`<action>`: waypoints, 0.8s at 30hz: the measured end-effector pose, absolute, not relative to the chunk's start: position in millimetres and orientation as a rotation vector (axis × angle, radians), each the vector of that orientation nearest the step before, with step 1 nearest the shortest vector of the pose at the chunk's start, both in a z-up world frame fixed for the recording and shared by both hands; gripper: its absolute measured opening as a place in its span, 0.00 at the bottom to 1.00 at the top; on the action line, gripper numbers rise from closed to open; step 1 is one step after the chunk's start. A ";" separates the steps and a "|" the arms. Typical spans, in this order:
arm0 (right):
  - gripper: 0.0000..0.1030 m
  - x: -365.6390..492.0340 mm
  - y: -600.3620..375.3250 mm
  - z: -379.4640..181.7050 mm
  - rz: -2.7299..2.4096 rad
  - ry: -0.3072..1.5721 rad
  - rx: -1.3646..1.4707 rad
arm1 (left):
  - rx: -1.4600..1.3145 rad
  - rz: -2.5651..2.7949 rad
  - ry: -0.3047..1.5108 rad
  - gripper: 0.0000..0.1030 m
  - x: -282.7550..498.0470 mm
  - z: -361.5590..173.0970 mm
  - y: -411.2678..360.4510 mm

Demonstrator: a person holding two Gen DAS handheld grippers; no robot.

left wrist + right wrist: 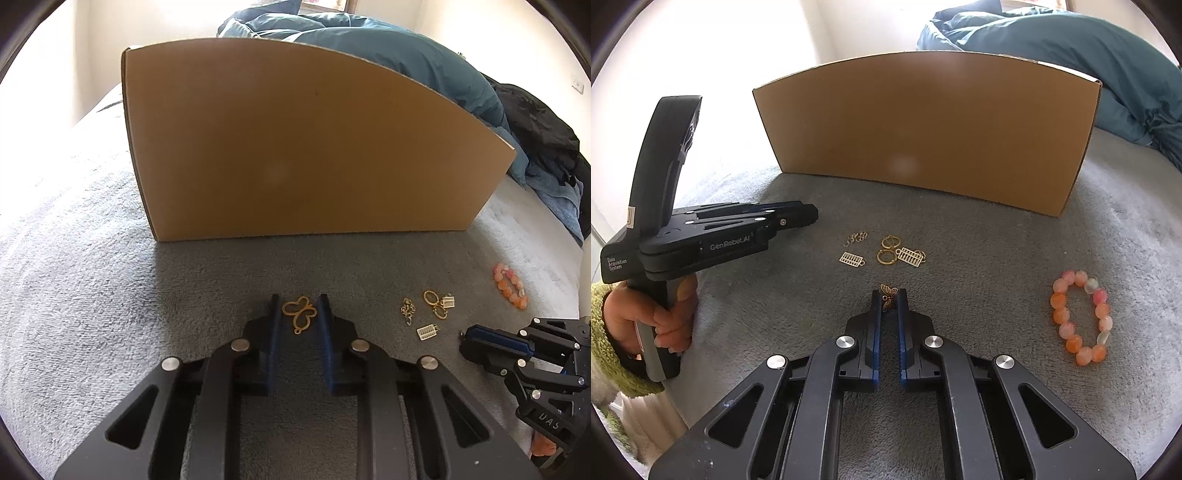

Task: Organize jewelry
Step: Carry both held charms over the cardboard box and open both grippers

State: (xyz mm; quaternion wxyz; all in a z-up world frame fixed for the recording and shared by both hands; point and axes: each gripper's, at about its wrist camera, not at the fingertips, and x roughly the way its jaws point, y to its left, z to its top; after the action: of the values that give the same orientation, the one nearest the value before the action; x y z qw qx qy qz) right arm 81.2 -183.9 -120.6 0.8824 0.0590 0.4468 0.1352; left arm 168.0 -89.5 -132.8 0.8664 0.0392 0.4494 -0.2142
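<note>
The left gripper is angled downward over a grey blanket, and a gold outline butterfly pendant lies between its jaws; the blue pads stand at either side of it, and it cannot be told whether they press on it. The right gripper is likewise tilted down, its jaws closed on a small gold filigree butterfly charm pinched at the tips. In the right wrist view, the left gripper's handle is seen grasped by a hand in a fuzzy green sleeve.

Between the two grippers, a cluster of gold pieces is spread on the blanket: a short chain, two hoop earrings and two rectangular charms. A beaded bracelet in pink and orange lies well apart to the right. A closed cardboard box stands upright behind everything. A rumpled teal duvet is piled beyond it, with dark clothing at the right and pale walls behind.
</note>
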 end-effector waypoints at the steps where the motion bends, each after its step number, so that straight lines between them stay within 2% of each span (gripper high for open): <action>1: 0.06 81.0 -184.5 -119.9 0.281 0.928 0.125 | 0.079 -0.450 0.940 0.18 167.8 -132.6 -86.6; 24: 0.06 49.8 -198.0 -76.4 0.269 0.843 0.112 | 0.053 -0.442 0.852 0.18 130.6 -89.5 -43.3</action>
State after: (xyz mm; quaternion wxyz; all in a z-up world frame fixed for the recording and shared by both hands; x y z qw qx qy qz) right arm 49.8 -198.0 -76.4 0.9022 0.0542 0.4077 0.1302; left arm 130.6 -43.3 -89.5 0.8868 0.0255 0.4097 -0.2125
